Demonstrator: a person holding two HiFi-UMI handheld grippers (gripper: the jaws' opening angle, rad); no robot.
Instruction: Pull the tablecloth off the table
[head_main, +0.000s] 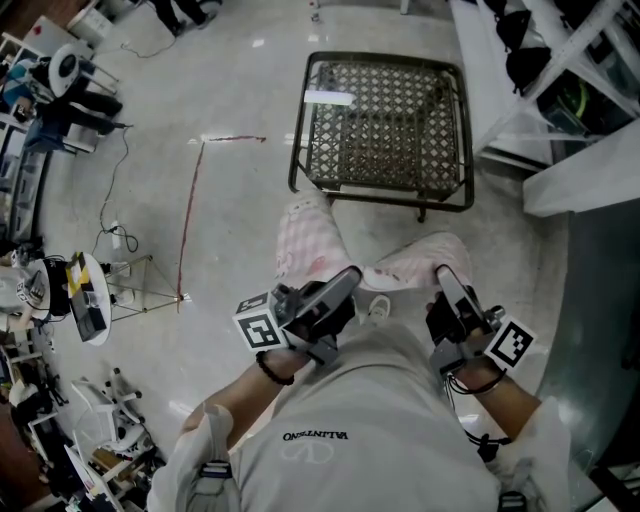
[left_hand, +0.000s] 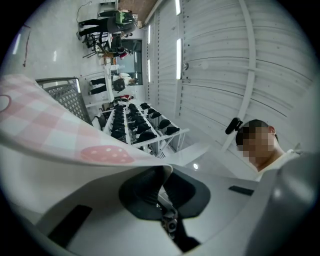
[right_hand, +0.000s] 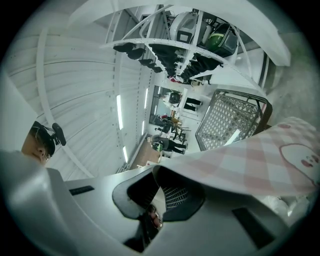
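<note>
The tablecloth (head_main: 306, 238), pink-and-white checked with a printed figure, hangs bunched between my two grippers close to my body and is off the table. The table (head_main: 385, 125) is a black metal frame with a bare mesh top, standing on the floor ahead of me. My left gripper (head_main: 349, 274) is shut on one edge of the cloth (left_hand: 55, 131), which runs out of its jaws to the left. My right gripper (head_main: 443, 271) is shut on another edge of the cloth (right_hand: 260, 160), which spreads to the right. The mesh table (right_hand: 231, 119) shows beyond it.
White shelving (head_main: 560, 60) with dark items stands at the right. A line of red tape (head_main: 186, 225) marks the floor left of the table. Stands, cables and equipment (head_main: 80, 290) crowd the left side. My own torso fills the lower middle of the head view.
</note>
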